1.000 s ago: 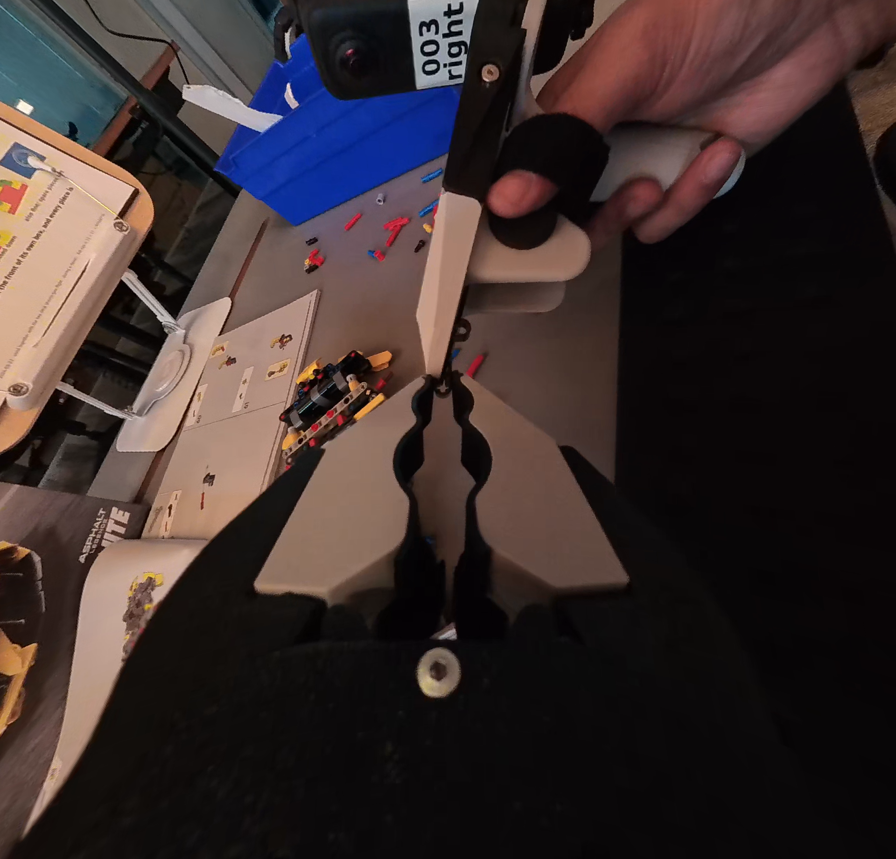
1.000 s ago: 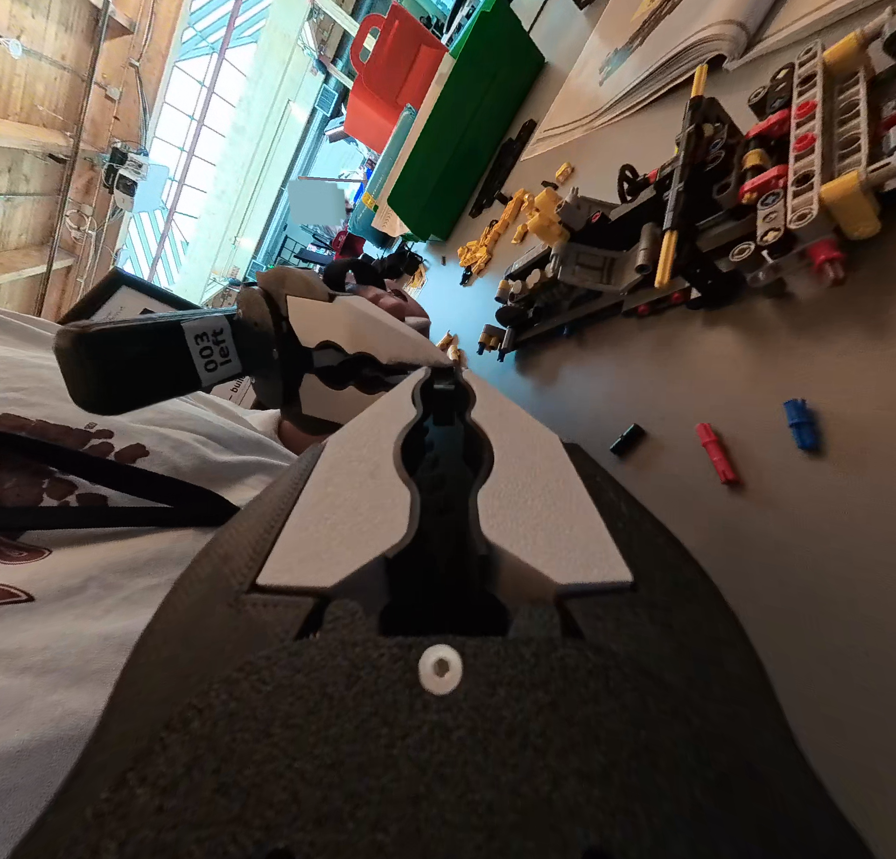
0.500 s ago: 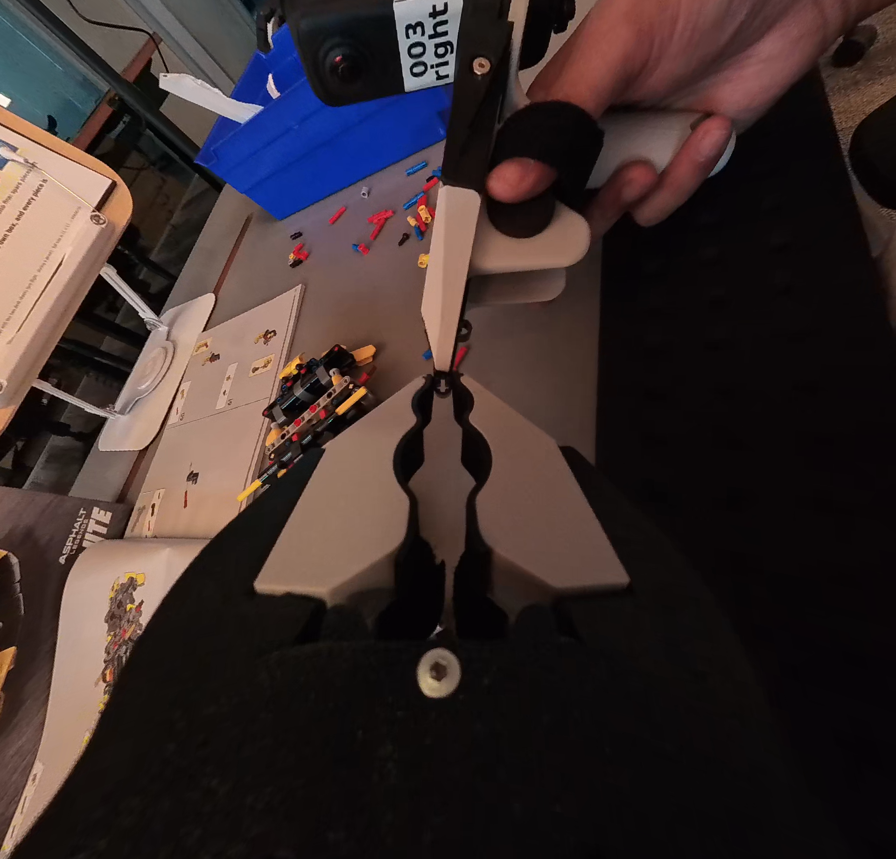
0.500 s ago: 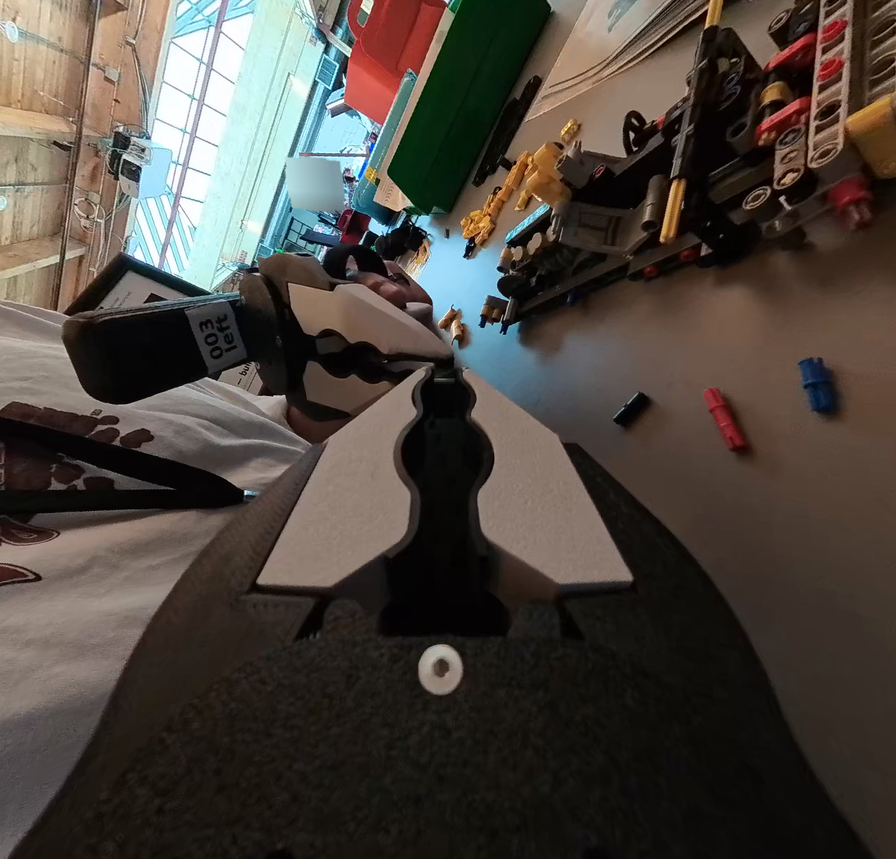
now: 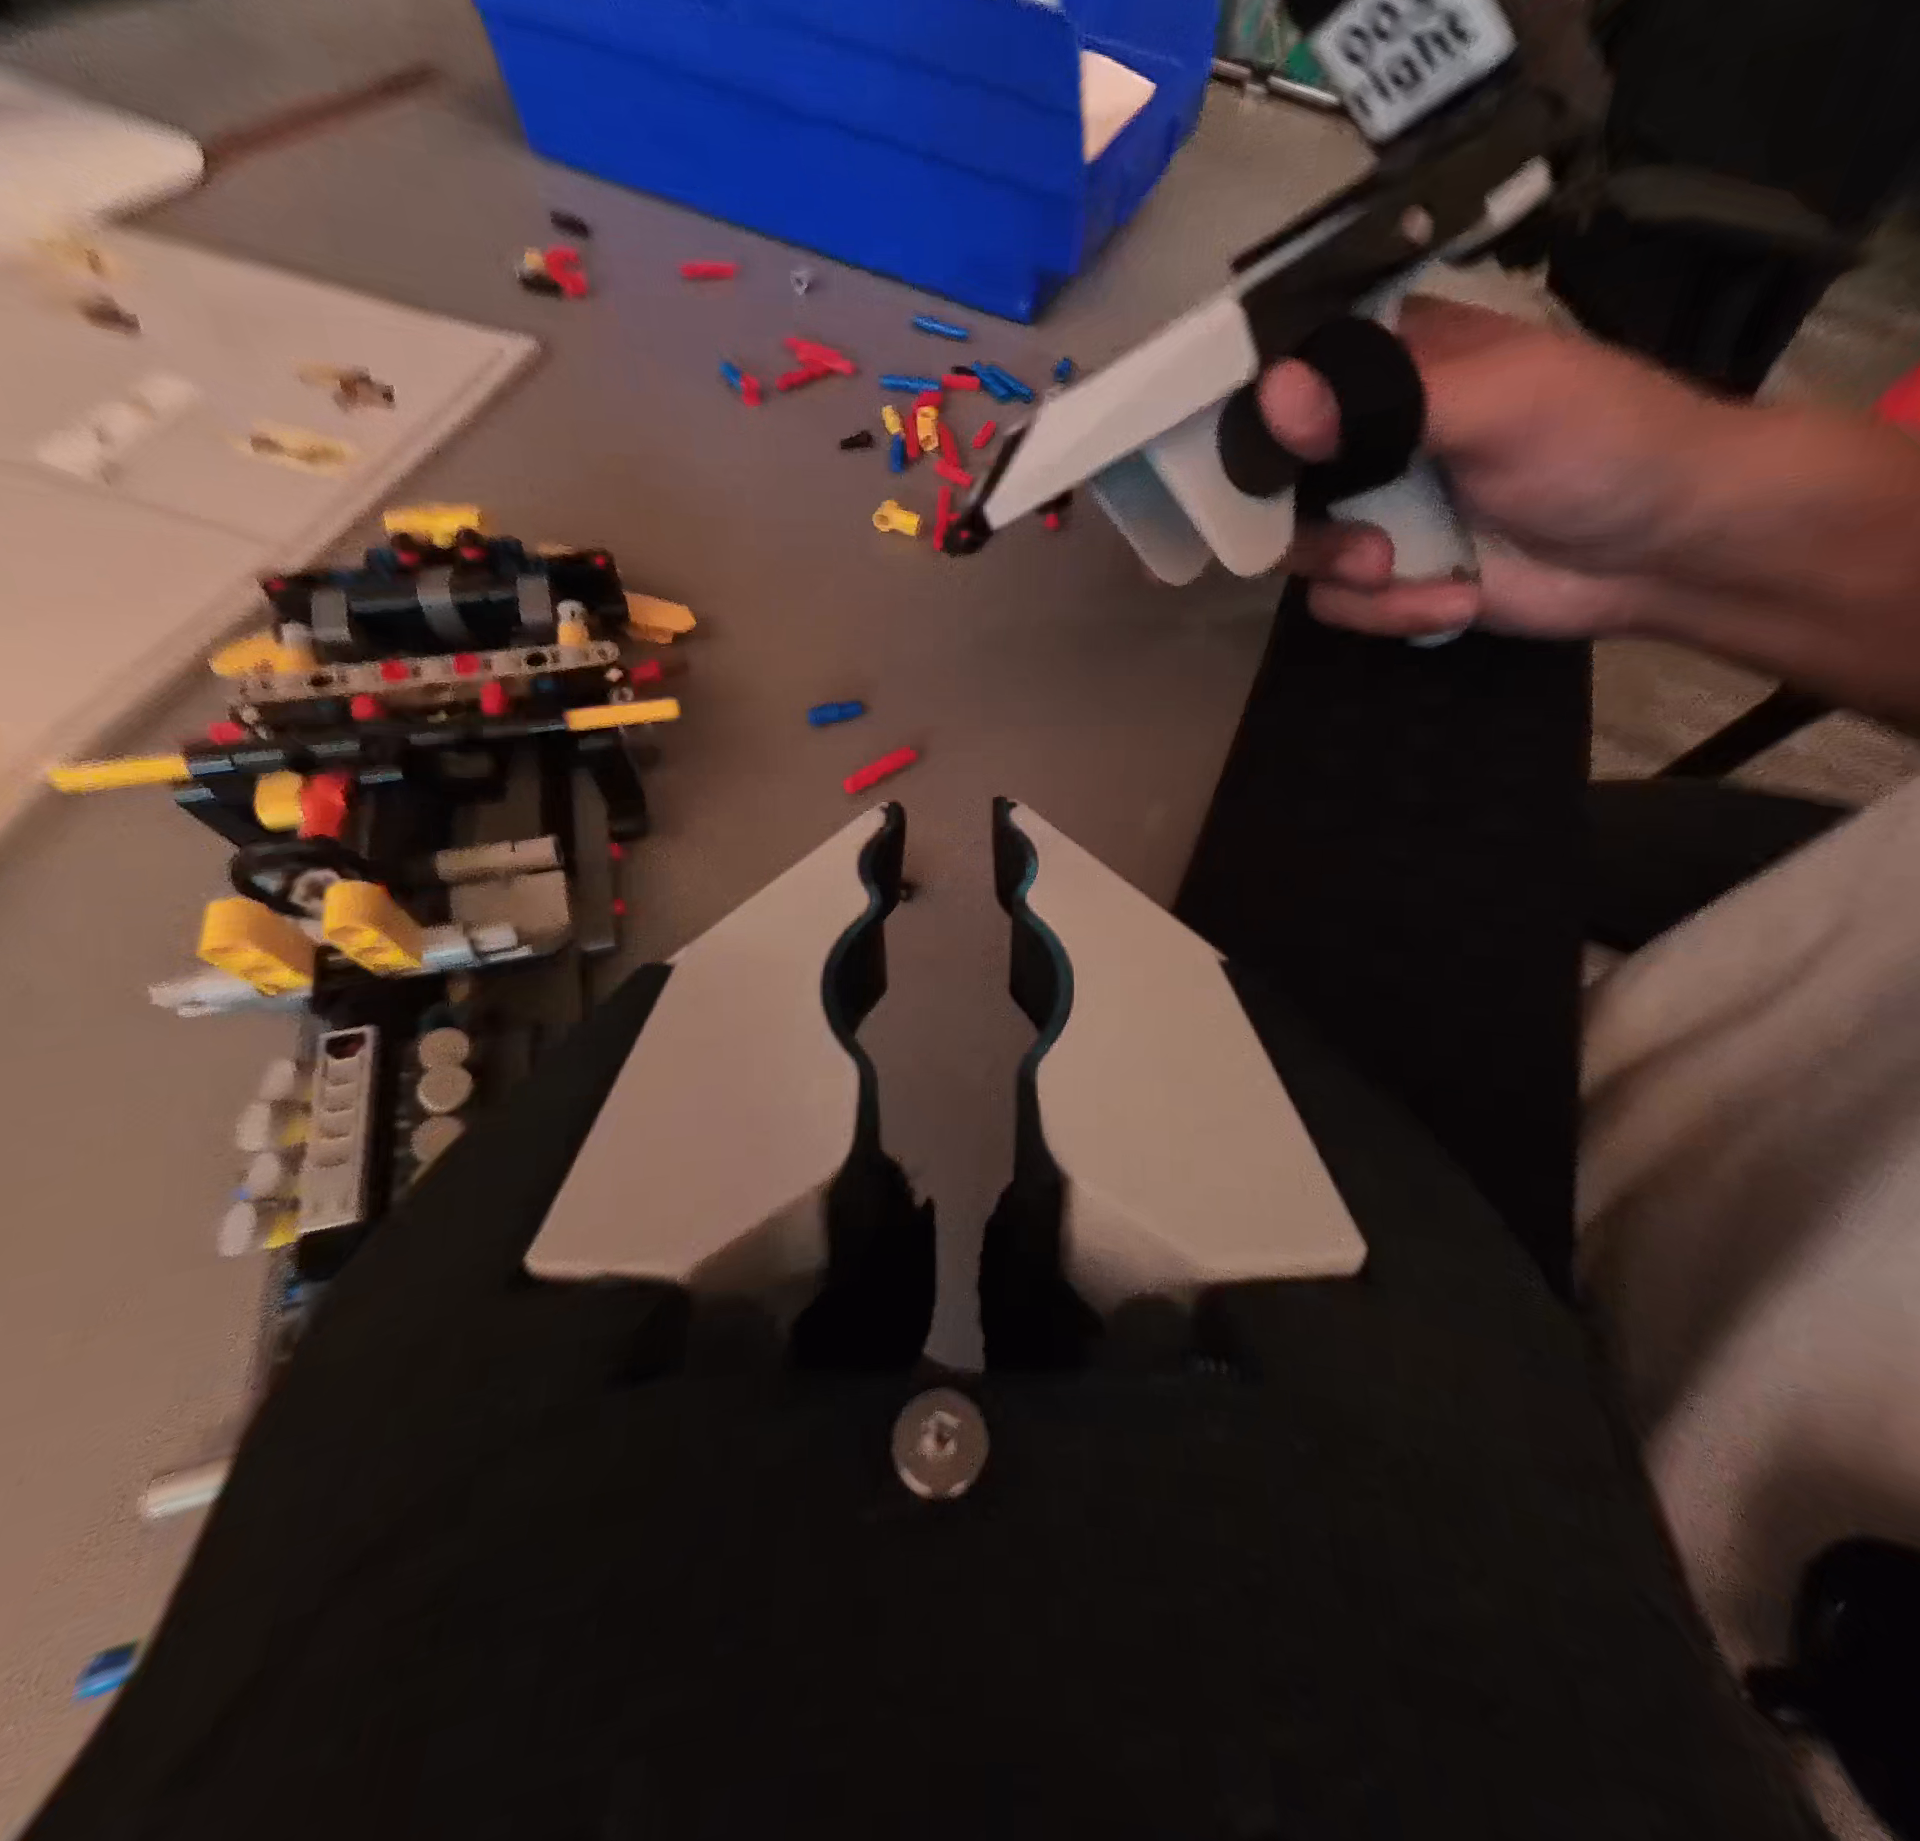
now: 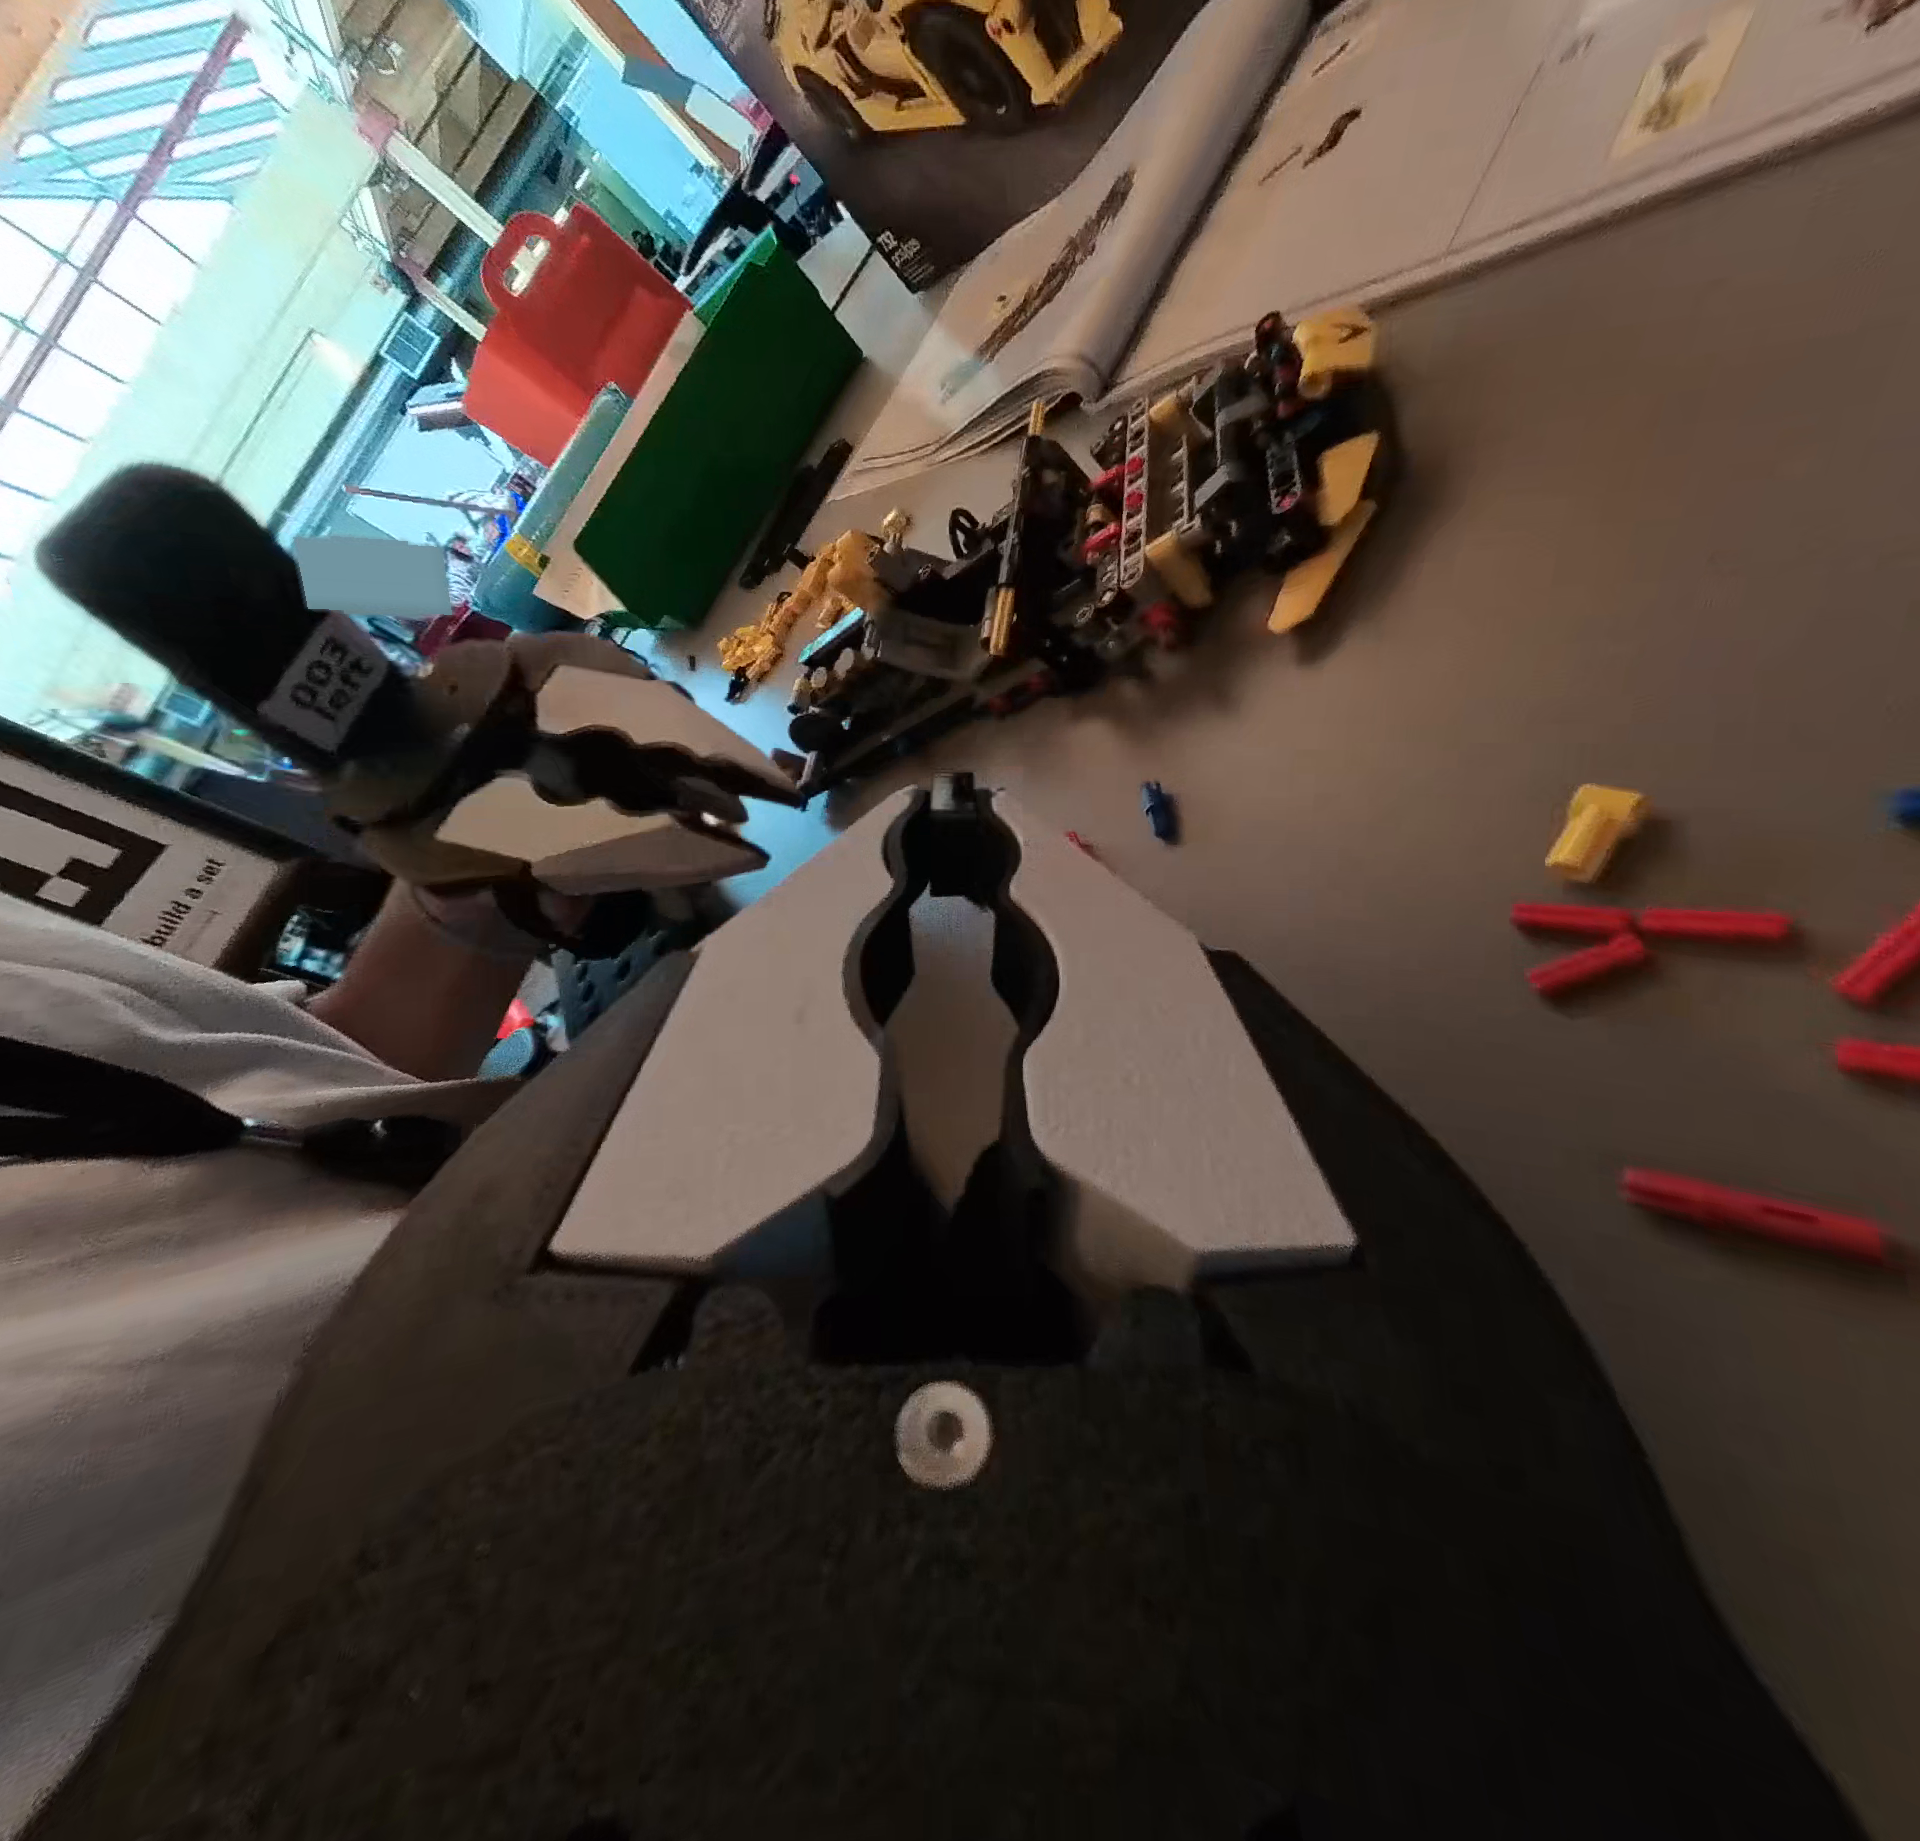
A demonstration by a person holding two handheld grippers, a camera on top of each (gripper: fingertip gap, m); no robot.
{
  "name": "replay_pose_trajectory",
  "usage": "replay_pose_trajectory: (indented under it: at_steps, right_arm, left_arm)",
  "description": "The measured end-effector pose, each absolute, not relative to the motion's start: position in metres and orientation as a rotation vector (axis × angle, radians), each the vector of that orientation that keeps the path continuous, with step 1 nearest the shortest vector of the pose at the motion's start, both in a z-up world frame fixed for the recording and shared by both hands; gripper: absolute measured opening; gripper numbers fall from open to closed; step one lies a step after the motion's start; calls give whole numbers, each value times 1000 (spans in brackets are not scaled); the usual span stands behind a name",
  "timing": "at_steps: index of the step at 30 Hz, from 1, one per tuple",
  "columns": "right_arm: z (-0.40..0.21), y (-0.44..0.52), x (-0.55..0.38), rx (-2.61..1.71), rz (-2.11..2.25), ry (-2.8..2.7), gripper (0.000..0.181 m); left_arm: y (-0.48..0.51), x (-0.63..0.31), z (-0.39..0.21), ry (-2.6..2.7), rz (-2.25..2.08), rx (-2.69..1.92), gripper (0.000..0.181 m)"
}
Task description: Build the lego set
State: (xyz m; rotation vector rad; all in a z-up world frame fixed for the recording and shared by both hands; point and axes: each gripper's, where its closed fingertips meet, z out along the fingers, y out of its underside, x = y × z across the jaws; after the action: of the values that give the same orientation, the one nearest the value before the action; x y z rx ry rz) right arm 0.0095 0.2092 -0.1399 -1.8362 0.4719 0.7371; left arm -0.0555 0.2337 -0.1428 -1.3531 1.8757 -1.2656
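Observation:
The half-built black, grey and yellow lego car (image 5: 416, 731) lies on the grey table, left of my left gripper (image 5: 945, 809). The left gripper is open and empty, low over the table. It also shows in the right wrist view (image 6: 779, 825), jaws apart. My right gripper (image 6: 954, 804) is shut on a small black piece (image 6: 954, 792) at its tips. In the left wrist view the right gripper (image 5: 961, 534) hangs over the scattered loose pins (image 5: 914, 420), held by a hand. The car also shows in the right wrist view (image 6: 1143, 513).
A blue bin (image 5: 831, 77) stands at the back. An open instruction booklet (image 5: 208, 420) lies left of the car. A blue pin (image 5: 834, 713) and a red pin (image 5: 880, 769) lie just ahead of the left gripper. Green box (image 6: 717, 461), red box (image 6: 561, 337), red pins (image 6: 1662, 939), yellow connector (image 6: 1590, 830). My right fingertips sit around 8 cm from my left ones.
The two grippers were tip to tip. The left gripper has opened and pulled back; the right gripper has moved away toward the loose pins with the black piece in it.

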Motion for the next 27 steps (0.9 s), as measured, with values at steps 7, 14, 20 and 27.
replay_pose_trajectory:
  at_steps: [7, 14, 20, 27]
  right_arm:
    - [-136, 207, 18, -1803, 642, 486, 7]
    - [-163, 208, 24, -2096, 365, 283, 7]
    - [-164, 213, 17, -2116, 428, 215, 7]
    - [-172, 210, 40, -2136, 383, 357, 7]
  left_arm:
    - [232, -36, -157, 1803, -1270, -1657, 22]
    - [217, -37, -173, 1858, -1093, -1746, 23]
    - [240, -44, -175, 1848, -908, -1709, 23]
    - [248, -47, -178, 1827, -937, -1755, 23]
